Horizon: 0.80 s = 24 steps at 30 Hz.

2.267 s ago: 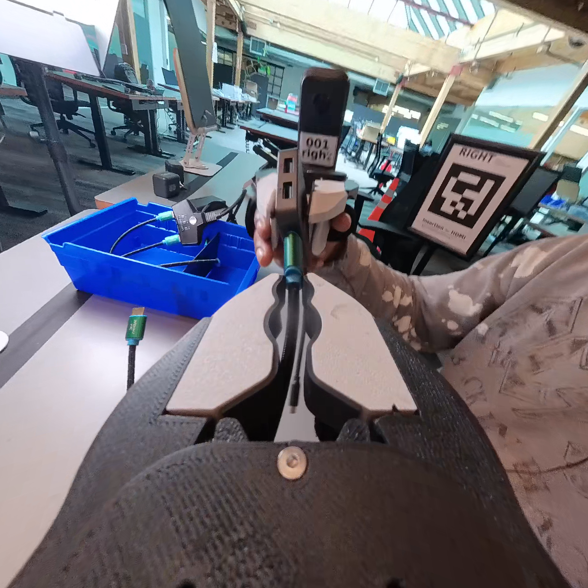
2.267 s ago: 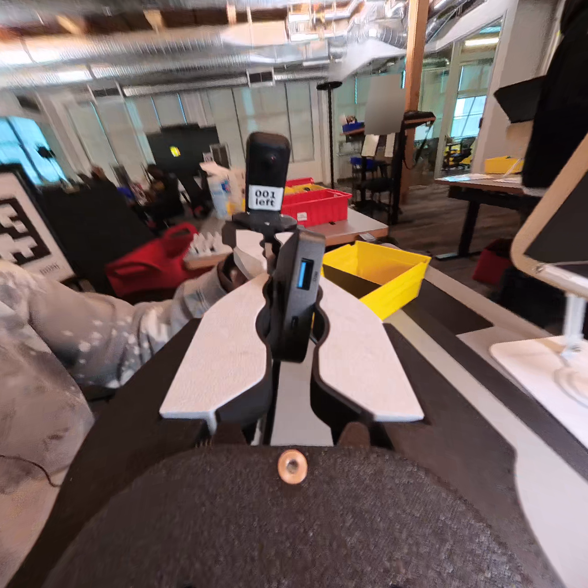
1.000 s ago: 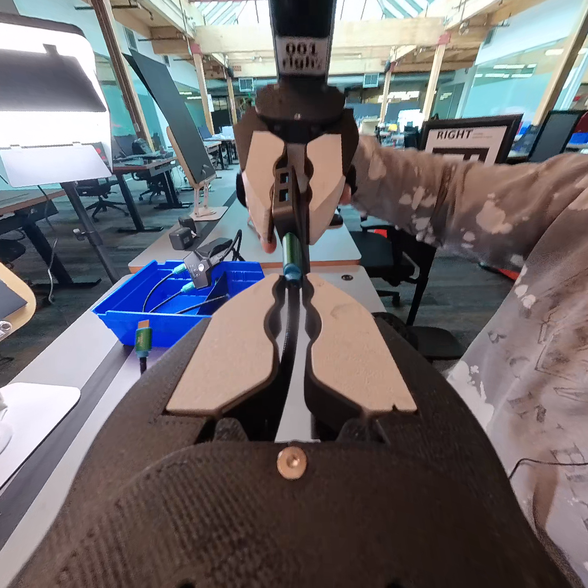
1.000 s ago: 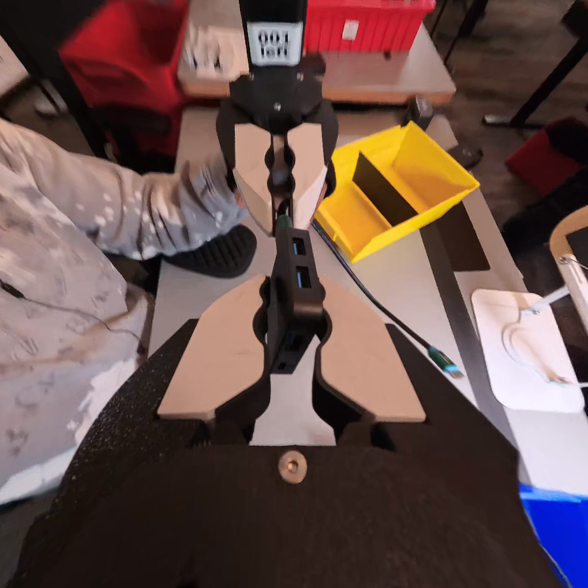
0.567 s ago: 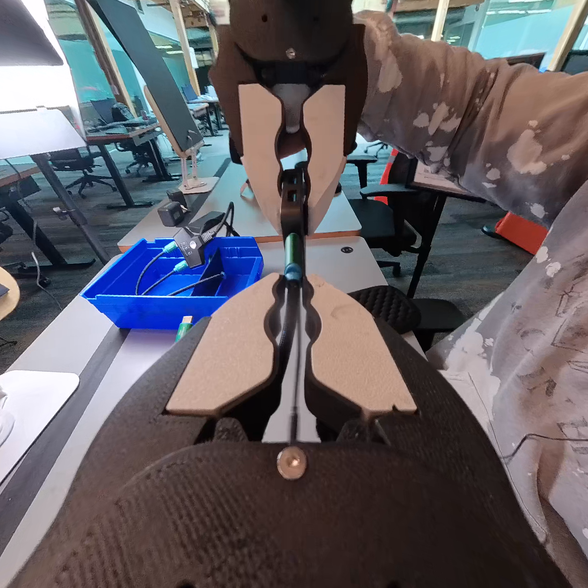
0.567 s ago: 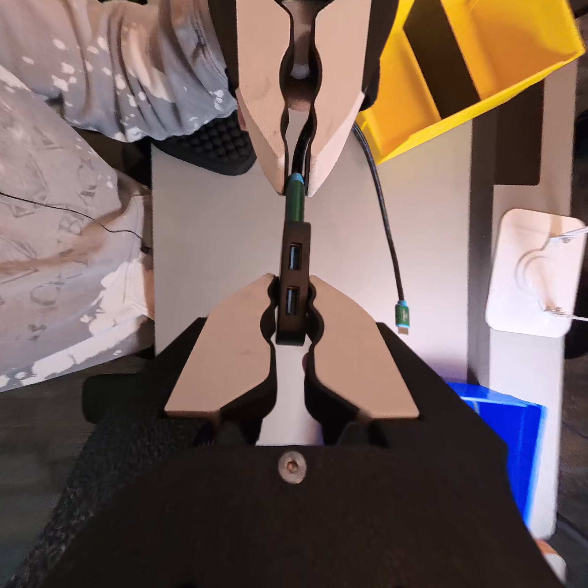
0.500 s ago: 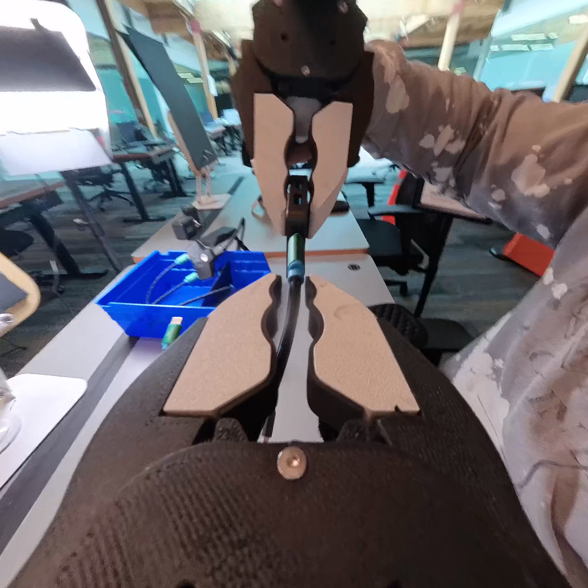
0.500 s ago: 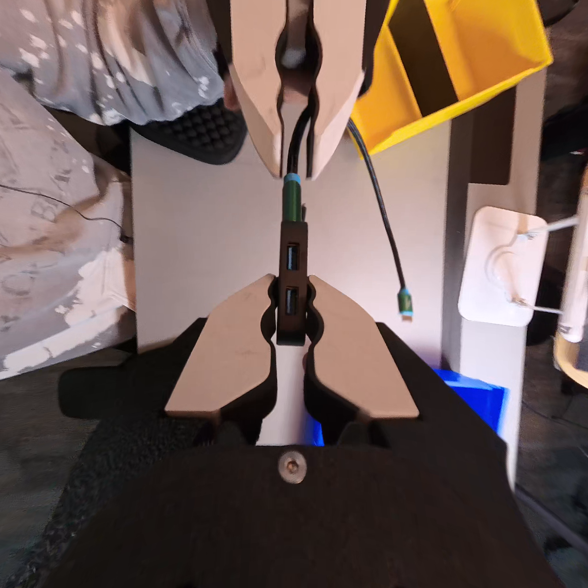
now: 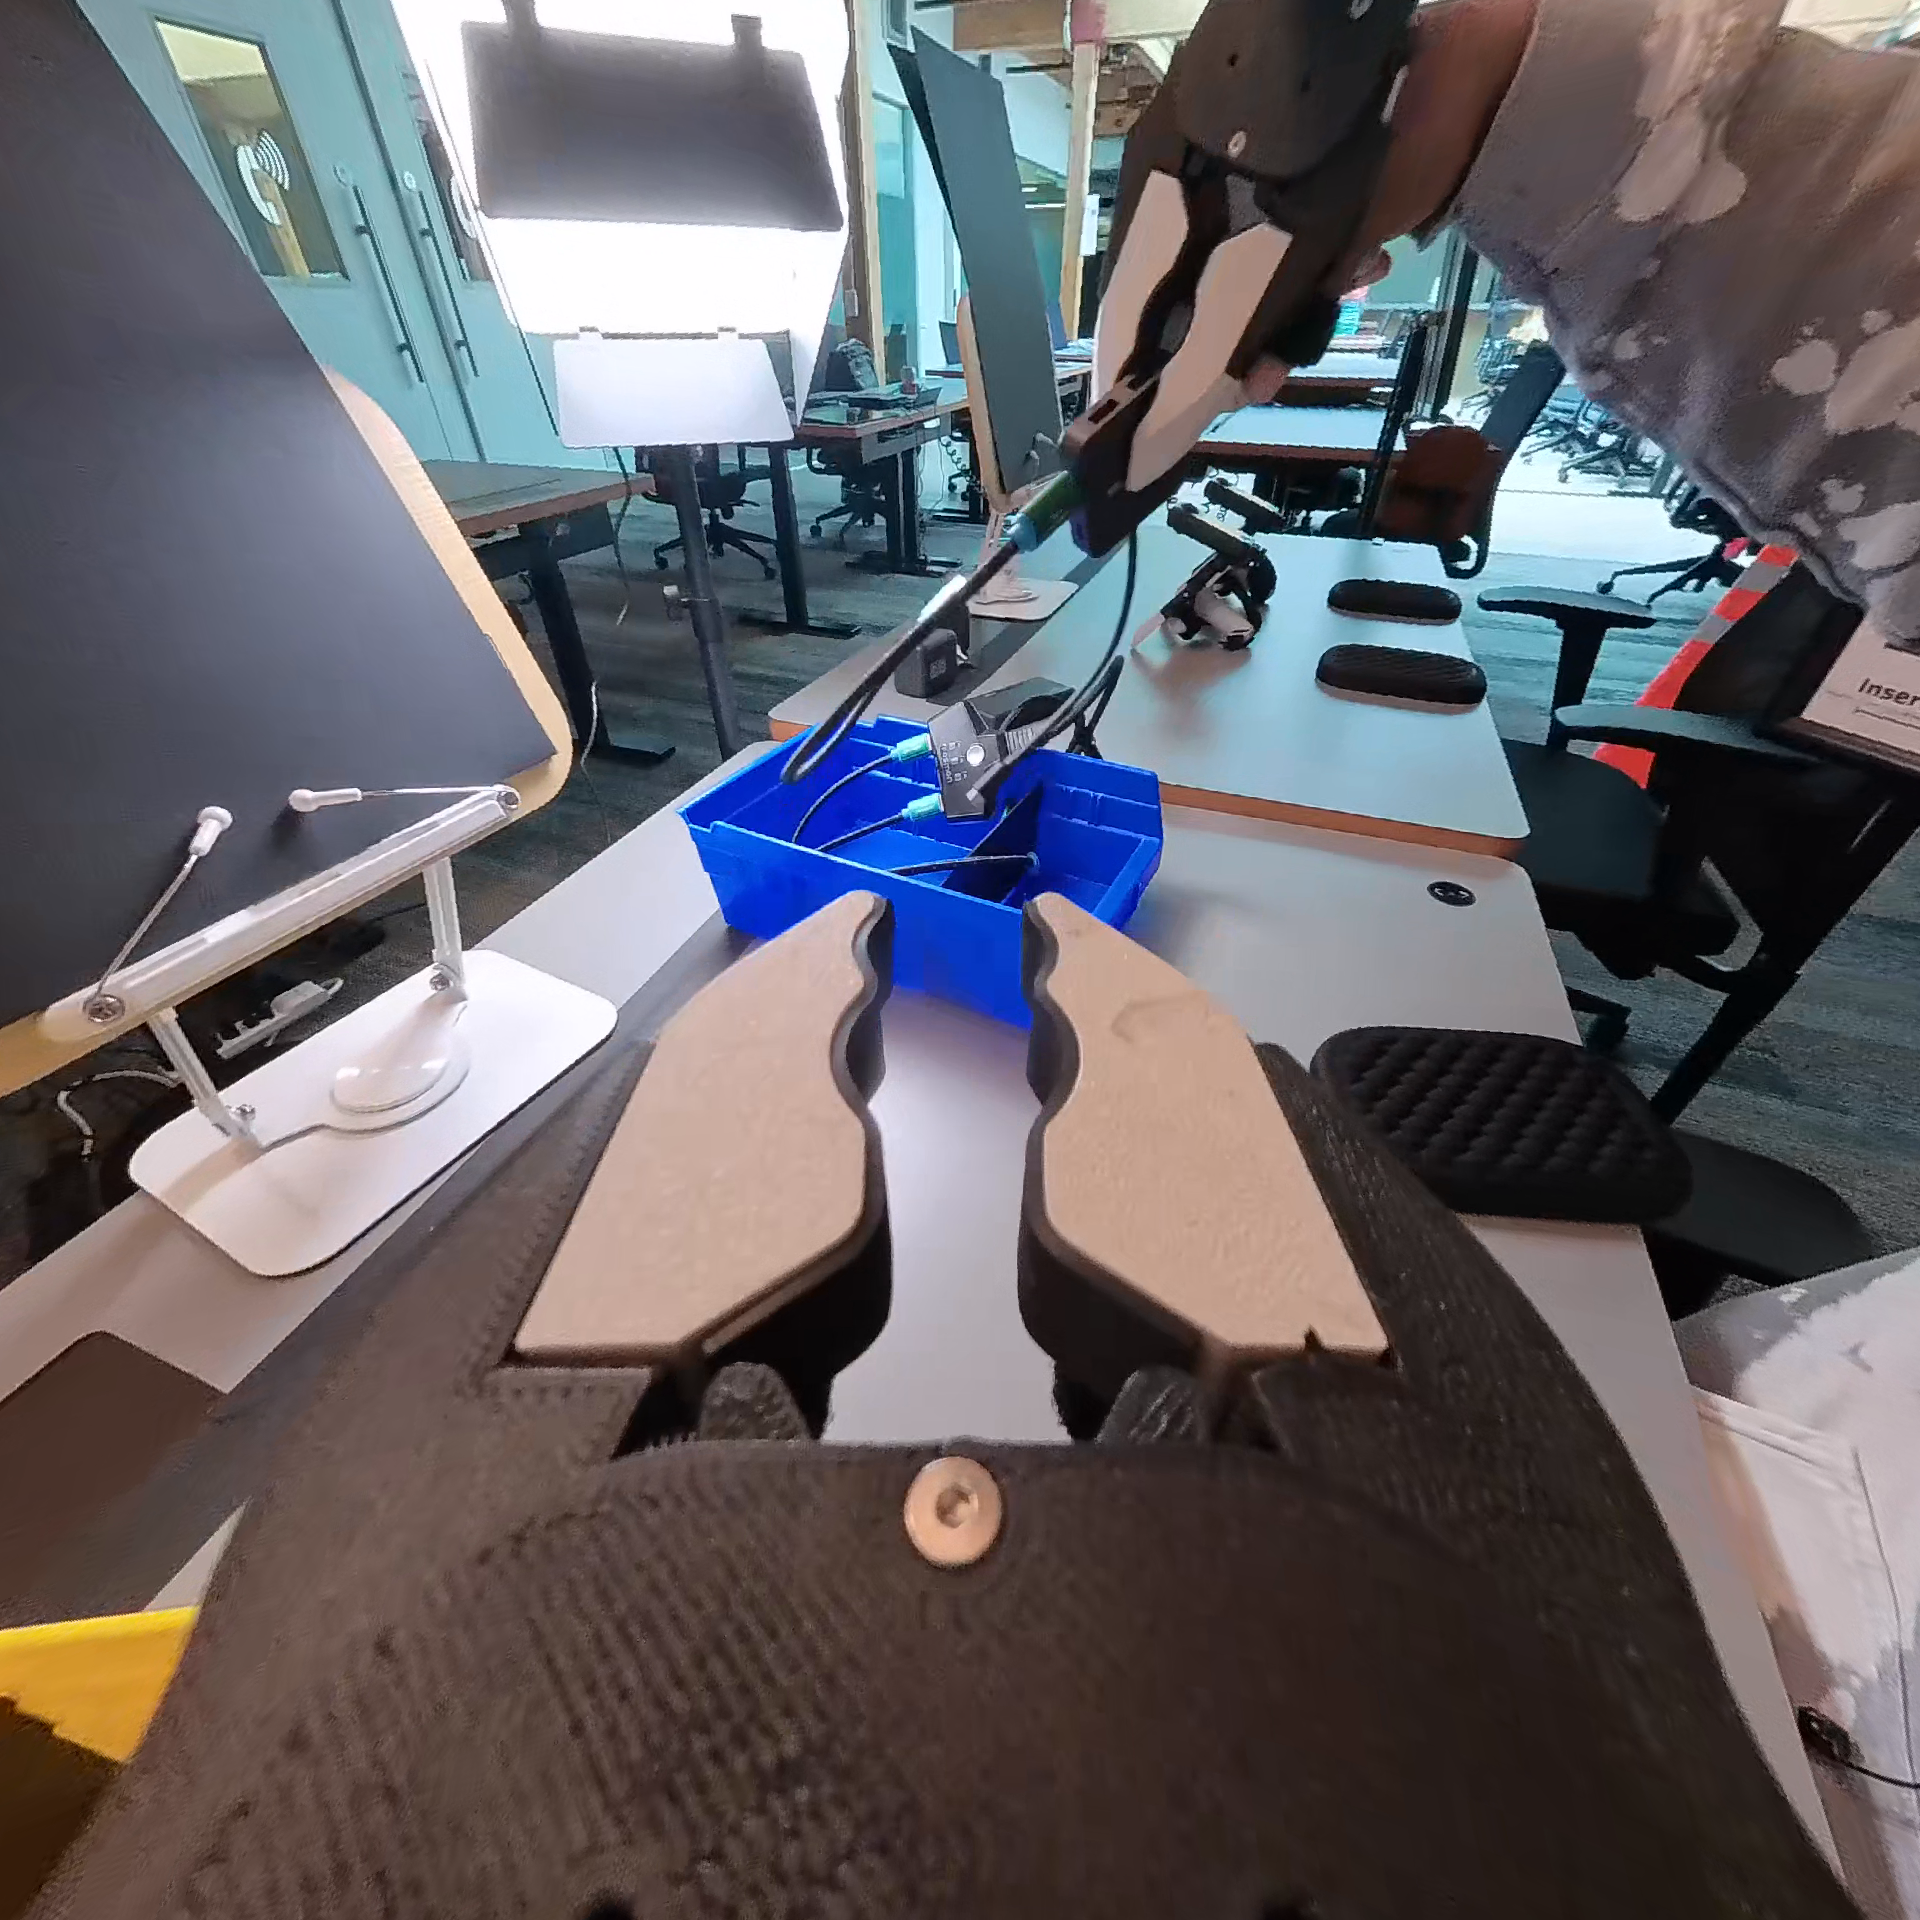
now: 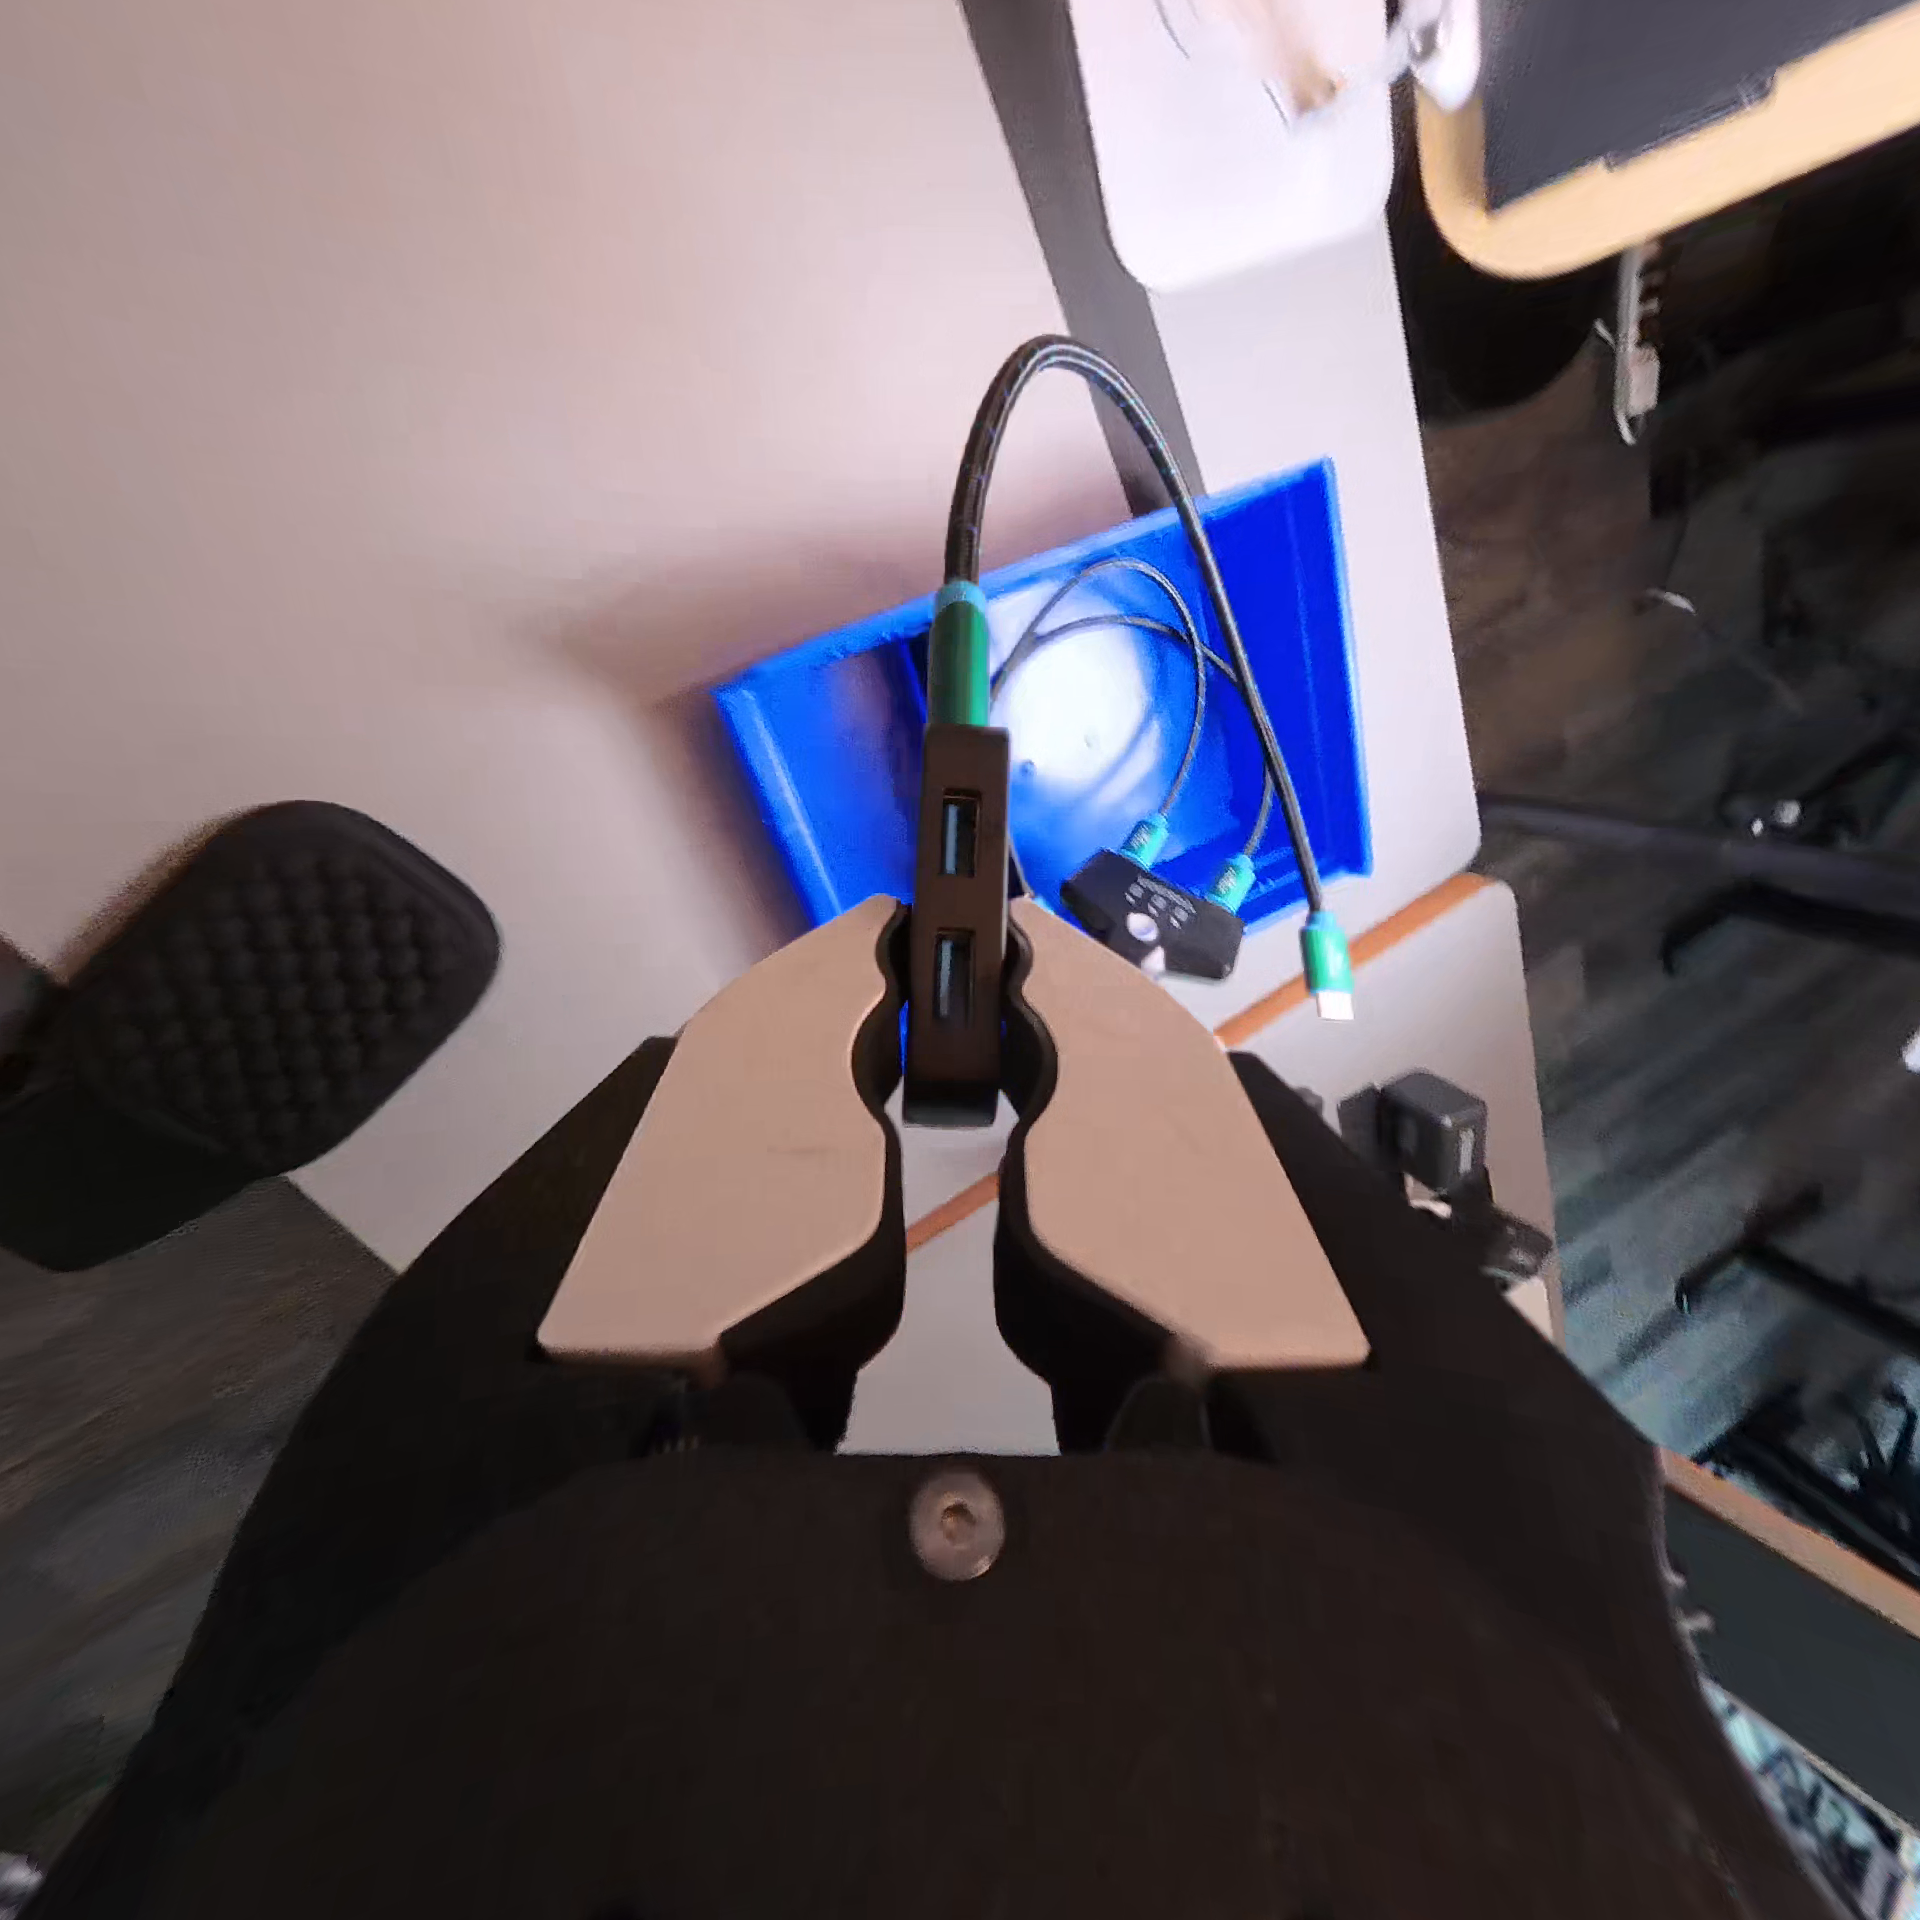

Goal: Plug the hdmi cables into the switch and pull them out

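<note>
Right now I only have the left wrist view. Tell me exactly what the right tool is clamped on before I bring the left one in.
Observer: The right tool is shut on a black hub. The hub's face shows two blue ports, the lower one between the fingertips.
Operator: Report the cable's other end.
Observer: The cable arcs from the green plug in the hub's far end. Its free green connector is plugged into nothing and shows just past the blue bin wall.
Operator: Check the hub's near end.
Observer: Nothing is plugged in there; it ends bare between the fingers.
</note>
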### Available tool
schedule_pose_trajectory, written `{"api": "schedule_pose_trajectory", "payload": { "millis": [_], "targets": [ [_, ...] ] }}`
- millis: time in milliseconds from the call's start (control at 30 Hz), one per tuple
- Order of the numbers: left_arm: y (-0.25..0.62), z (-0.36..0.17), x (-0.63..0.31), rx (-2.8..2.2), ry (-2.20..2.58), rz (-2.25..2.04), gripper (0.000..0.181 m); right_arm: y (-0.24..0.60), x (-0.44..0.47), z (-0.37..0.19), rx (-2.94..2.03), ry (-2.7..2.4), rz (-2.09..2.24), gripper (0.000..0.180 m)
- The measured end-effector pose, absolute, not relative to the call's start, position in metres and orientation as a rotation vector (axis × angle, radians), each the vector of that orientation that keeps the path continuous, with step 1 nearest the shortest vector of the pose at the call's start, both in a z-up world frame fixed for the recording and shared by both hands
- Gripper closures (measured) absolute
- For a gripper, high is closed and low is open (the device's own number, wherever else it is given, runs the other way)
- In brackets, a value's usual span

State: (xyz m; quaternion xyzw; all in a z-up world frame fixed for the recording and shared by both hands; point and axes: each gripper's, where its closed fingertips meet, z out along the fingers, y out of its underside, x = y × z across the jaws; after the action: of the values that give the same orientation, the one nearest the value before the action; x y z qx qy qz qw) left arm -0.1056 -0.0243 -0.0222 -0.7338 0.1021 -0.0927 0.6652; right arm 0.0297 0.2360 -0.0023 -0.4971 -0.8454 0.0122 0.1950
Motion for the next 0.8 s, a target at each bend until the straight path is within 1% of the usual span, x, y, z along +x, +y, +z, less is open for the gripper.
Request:
{"api": "schedule_pose_trajectory", "payload": {
  "millis": [200,400,567,700,800],
  "targets": [
    [-0.016,-0.035,-0.108,-1.712,0.219,-0.198,0.156,0.291,0.013,-0.039,-1.488,-2.316,0.015,0.165],
    [-0.013,-0.044,-0.117,-1.741,0.199,-0.185,0.156,0.327,-0.011,-0.104,-1.580,-2.341,-0.030,0.165],
    [-0.011,-0.052,-0.133,-1.766,0.149,-0.178,0.156,0.348,-0.023,-0.163,-1.503,-2.379,-0.162,0.166],
    [-0.007,-0.066,-0.150,-1.823,0.091,-0.141,0.156,0.364,-0.023,-0.205,-1.382,-2.405,-0.373,0.159],
    [-0.007,-0.076,-0.163,-1.871,0.047,-0.085,0.156,0.365,-0.025,-0.216,-1.287,-2.379,-0.427,0.157]
  ]
}}
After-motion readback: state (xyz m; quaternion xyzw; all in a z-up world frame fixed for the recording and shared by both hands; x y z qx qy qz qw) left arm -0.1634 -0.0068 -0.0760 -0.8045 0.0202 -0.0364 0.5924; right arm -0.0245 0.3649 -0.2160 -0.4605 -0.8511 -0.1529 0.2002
